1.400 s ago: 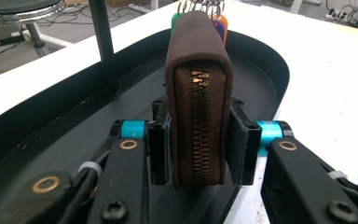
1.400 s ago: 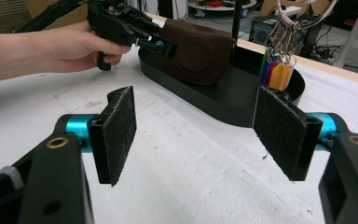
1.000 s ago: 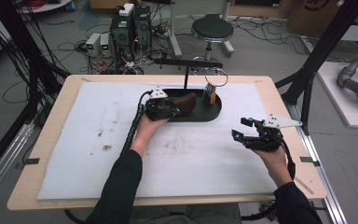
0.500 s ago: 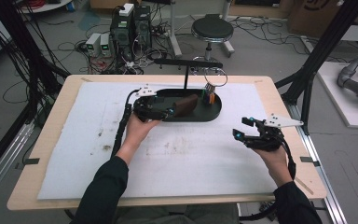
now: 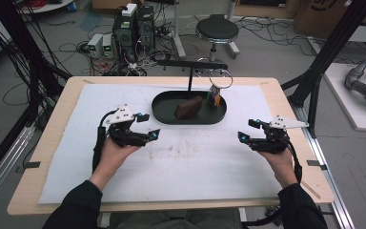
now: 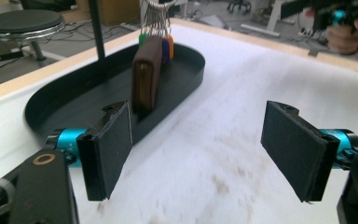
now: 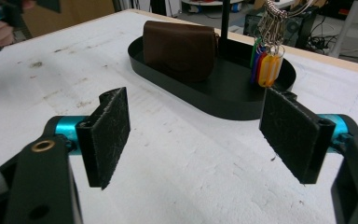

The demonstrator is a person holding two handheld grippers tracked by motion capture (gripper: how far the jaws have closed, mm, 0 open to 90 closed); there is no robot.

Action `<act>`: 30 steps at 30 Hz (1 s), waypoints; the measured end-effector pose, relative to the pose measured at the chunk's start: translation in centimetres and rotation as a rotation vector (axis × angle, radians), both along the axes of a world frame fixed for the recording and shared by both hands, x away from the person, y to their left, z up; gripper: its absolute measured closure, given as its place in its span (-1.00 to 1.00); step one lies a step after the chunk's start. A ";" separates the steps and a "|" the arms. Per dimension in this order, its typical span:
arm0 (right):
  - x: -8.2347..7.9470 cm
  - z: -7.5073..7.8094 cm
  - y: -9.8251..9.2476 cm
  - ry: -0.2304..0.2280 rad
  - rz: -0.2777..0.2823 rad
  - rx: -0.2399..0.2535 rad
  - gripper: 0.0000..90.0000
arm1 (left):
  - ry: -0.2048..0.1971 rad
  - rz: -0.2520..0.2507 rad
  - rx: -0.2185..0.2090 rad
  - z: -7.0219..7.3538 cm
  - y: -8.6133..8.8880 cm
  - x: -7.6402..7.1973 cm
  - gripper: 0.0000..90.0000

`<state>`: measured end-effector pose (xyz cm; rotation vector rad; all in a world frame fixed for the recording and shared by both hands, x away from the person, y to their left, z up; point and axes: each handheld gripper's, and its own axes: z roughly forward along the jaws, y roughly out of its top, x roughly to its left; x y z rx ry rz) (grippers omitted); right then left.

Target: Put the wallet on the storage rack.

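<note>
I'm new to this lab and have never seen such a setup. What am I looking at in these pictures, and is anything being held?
No robot here: a person holds a hand-held gripper in each hand, the left gripper and the right gripper. One picture comes from a camera above the table, looking down. The other two come from small cameras riding on each gripper, looking out between its two black fingers.

On the white mat sits a black oval tray with a brown wallet standing in it. A post rises from the tray, and a bunch of coloured key tags hangs from it.

Both grippers stand open and hold nothing; the left one's fingers have just been opening, with nothing between them.
</note>
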<state>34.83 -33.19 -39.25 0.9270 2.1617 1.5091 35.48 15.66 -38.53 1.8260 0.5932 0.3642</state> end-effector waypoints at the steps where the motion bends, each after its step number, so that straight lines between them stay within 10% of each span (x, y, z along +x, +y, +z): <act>1: 0.1 0.0 0.0 -0.002 0.000 -0.003 -0.47 | -0.004 0.002 0.010 -0.1 0.5 -0.5 -0.46; 15: 0.0 -0.3 -0.8 0.010 -0.028 -0.018 -0.53 | -0.002 0.125 0.013 -2.4 6.5 -3.1 -0.46; 30: -0.2 -0.6 -1.5 0.018 -0.055 -0.022 -0.54 | -0.020 0.179 0.006 -2.4 7.6 -2.6 -0.47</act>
